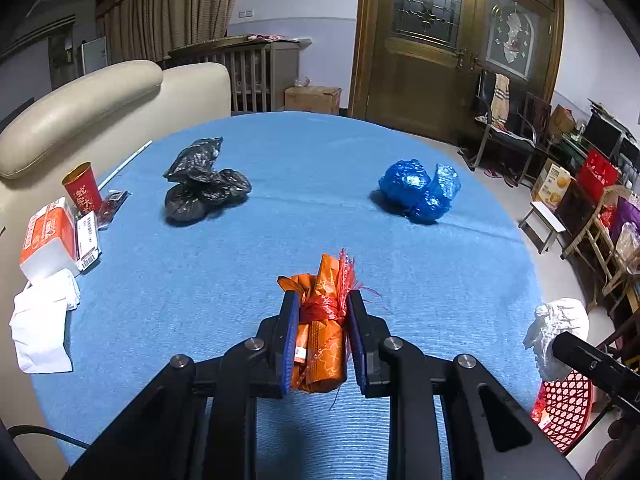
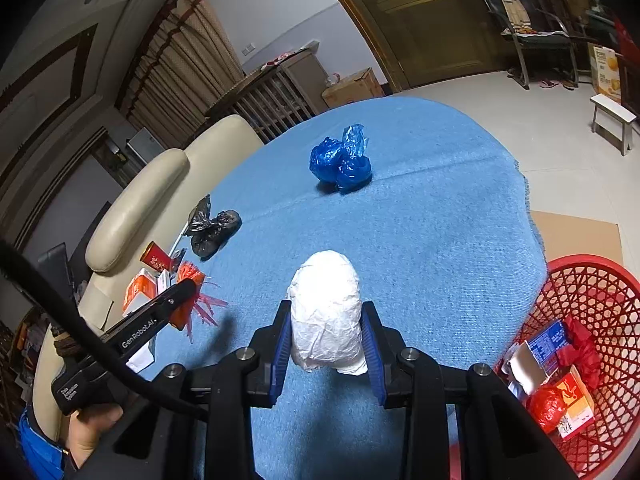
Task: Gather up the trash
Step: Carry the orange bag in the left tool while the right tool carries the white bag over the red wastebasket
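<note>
My left gripper (image 1: 322,300) is shut on an orange wrapped bundle (image 1: 320,336) tied with red fringed ribbon, held just above the blue tablecloth (image 1: 280,168). My right gripper (image 2: 326,308) is shut on a crumpled white bag (image 2: 325,312), above the cloth near its right edge. A black bag (image 1: 204,184) lies at the far left and a blue bag (image 1: 418,188) at the far right of the table; both also show in the right wrist view, the black bag (image 2: 212,228) and the blue bag (image 2: 340,160). A red basket (image 2: 580,356) holding trash stands on the floor at the right.
A red paper cup (image 1: 82,188), an orange-white tissue pack (image 1: 48,236), small cards and white paper (image 1: 40,320) lie at the table's left edge. A cream sofa (image 1: 100,100) is behind them. Chairs, boxes and a stool (image 2: 612,120) stand across the floor.
</note>
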{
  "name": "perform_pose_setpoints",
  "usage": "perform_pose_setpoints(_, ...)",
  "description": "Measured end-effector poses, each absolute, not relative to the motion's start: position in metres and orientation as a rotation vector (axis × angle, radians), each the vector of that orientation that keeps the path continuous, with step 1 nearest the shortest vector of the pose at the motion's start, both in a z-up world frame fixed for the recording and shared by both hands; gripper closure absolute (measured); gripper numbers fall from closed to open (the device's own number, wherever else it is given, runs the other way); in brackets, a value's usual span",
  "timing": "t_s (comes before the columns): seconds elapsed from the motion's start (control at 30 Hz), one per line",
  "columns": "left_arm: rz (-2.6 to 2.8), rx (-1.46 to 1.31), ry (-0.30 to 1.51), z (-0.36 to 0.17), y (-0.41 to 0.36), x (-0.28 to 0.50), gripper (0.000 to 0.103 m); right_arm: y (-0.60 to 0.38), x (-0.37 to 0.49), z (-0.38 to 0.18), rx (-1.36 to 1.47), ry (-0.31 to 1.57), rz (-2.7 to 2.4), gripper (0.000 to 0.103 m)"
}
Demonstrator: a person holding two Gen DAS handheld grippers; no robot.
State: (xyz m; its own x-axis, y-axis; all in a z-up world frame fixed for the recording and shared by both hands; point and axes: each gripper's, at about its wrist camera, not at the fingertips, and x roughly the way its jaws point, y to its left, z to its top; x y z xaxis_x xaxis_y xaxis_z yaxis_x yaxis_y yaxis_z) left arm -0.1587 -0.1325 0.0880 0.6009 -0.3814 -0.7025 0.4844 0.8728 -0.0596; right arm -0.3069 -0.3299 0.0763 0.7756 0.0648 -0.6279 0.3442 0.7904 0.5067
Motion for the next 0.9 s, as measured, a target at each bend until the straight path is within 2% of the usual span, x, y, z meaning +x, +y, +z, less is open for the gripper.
perform_pose_setpoints(0.9,-0.667,0.229,0.779,0.091,-0.198,-0.200,0.078,-0.385,-0.376,0.080,0.691,0.629,-0.338,0.068)
